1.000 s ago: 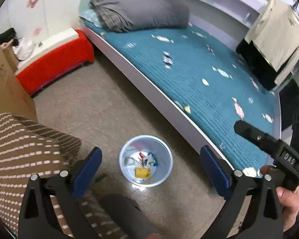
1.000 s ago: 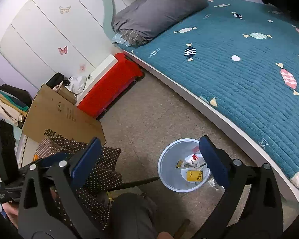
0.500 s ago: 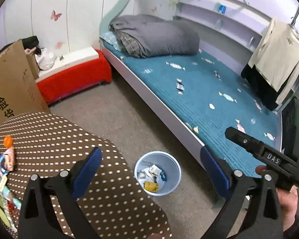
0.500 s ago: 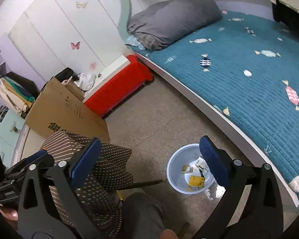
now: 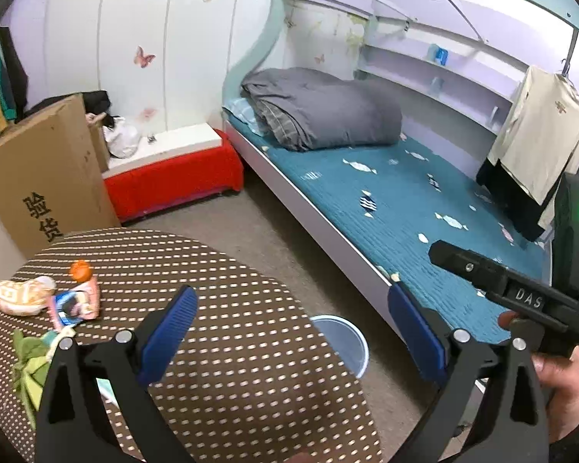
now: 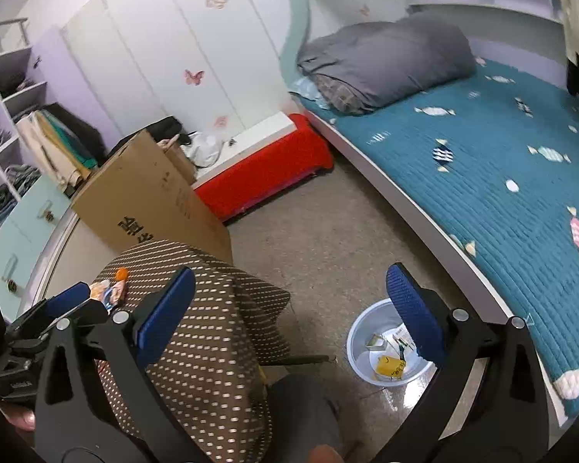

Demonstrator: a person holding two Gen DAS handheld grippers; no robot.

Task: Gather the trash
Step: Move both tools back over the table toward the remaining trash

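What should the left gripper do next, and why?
Probably move the left gripper to its left and down toward the wrappers lying on the polka-dot table. Both grippers are open and holding nothing, the bin on the floor already has some trash in it, and those wrappers are the nearest litter, off to the side of the fingers.

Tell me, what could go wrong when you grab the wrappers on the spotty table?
1. The pink-and-blue snack wrapper and the crumpled beige wrapper lie touching on the brown dotted tablecloth, so the open left gripper might pinch both, or the cloth.
2. From the left wrist view the table edge hides much of the pale blue plastic bin on the floor, so a dropped wrapper could miss it.
3. The green crinkled wrapper sits near the table edge and could get knocked off.
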